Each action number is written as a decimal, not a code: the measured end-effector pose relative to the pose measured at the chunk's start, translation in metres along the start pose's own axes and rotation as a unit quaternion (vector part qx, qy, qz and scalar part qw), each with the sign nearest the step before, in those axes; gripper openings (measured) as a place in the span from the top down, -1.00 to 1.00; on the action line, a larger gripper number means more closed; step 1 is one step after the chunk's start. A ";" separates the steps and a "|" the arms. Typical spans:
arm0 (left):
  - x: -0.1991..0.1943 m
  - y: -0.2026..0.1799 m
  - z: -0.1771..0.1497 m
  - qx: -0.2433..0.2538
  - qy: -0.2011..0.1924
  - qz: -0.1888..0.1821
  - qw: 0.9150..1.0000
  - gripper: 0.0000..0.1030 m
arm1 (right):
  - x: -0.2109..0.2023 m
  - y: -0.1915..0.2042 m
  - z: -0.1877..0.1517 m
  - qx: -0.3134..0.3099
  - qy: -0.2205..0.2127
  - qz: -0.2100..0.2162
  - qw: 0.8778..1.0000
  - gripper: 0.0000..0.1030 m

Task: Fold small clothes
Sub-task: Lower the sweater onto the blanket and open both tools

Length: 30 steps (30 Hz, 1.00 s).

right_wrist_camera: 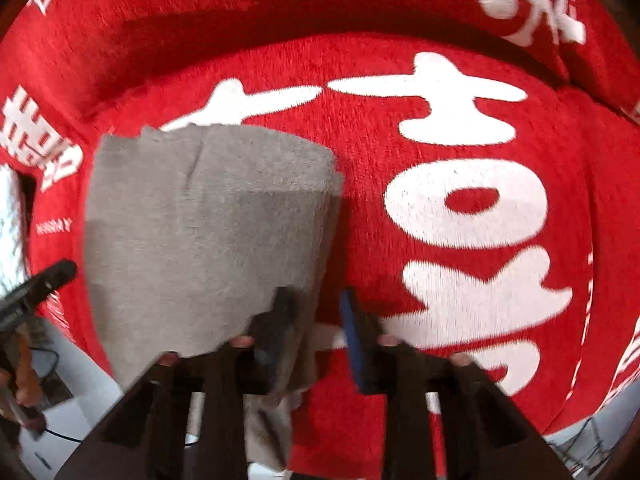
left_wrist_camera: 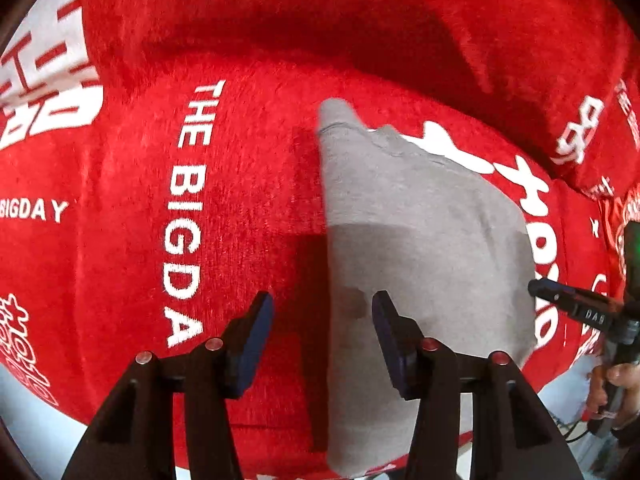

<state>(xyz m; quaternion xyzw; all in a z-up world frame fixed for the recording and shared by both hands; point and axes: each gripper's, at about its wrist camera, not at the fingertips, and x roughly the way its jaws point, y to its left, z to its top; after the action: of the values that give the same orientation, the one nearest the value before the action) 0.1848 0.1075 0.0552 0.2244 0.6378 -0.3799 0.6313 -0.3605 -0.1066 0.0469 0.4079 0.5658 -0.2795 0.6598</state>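
A small grey garment (left_wrist_camera: 424, 240) lies folded on a red sofa seat (left_wrist_camera: 240, 208) with white lettering; it also shows in the right wrist view (right_wrist_camera: 208, 232). My left gripper (left_wrist_camera: 322, 304) is open above the garment's left edge, holding nothing. My right gripper (right_wrist_camera: 314, 300) is open at the garment's right near corner; its left finger (right_wrist_camera: 280, 312) is at the cloth edge, and the jaws do not pinch it. The right gripper's tip also shows at the right of the left wrist view (left_wrist_camera: 560, 296).
The red sofa back (left_wrist_camera: 320, 20) rises behind the seat. A red cushion (left_wrist_camera: 600, 120) with white print sits at the right. White floor (right_wrist_camera: 80, 380) with cables lies below the seat's front edge. The left gripper's tip (right_wrist_camera: 40, 284) shows at the left.
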 end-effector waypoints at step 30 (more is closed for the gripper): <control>0.012 -0.047 -0.034 0.024 0.038 0.055 0.997 -0.03 | -0.008 0.010 -0.059 0.052 0.031 0.034 0.998 0.67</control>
<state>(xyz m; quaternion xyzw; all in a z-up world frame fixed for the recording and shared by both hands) 0.1259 0.1031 0.0501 0.2884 0.6389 -0.3506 0.6211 -0.3842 -0.0518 0.0555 0.4686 0.5565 -0.2734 0.6293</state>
